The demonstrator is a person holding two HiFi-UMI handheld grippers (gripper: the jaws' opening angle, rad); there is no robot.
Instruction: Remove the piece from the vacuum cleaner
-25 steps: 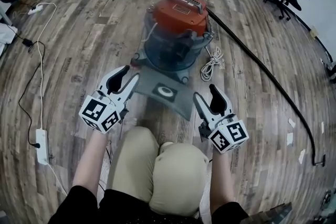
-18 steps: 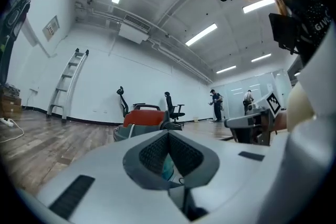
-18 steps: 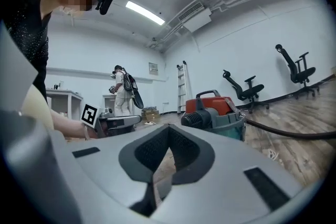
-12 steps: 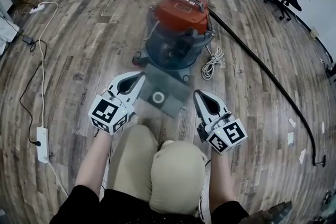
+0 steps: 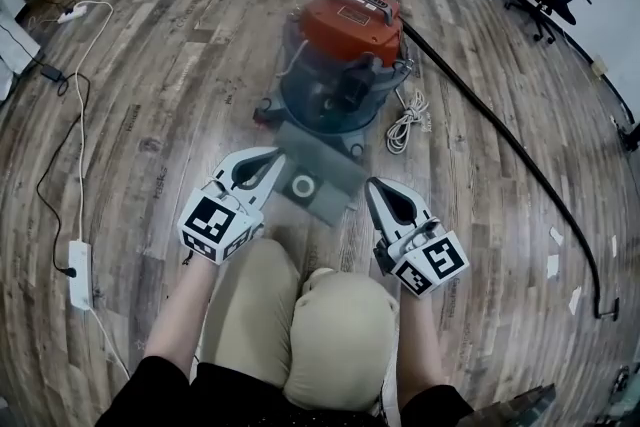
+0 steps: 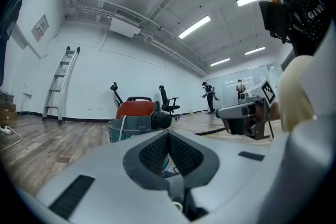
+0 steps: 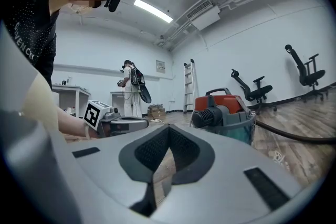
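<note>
Your left tongs (image 5: 272, 158) and right tongs (image 5: 371, 187) are both closed on nothing, flanking the grey piece (image 5: 318, 187) on the floor just before the vacuum (image 5: 345, 55). It may be clipped in: open wide, grip opposite edges, pull level toward you.

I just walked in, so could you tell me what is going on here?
A kneeling person faces a red-topped vacuum cleaner on the wooden floor. The left gripper and the right gripper are both shut and empty. A flat grey piece lies at the vacuum's base between them, the left gripper's tip close by its edge.
</note>
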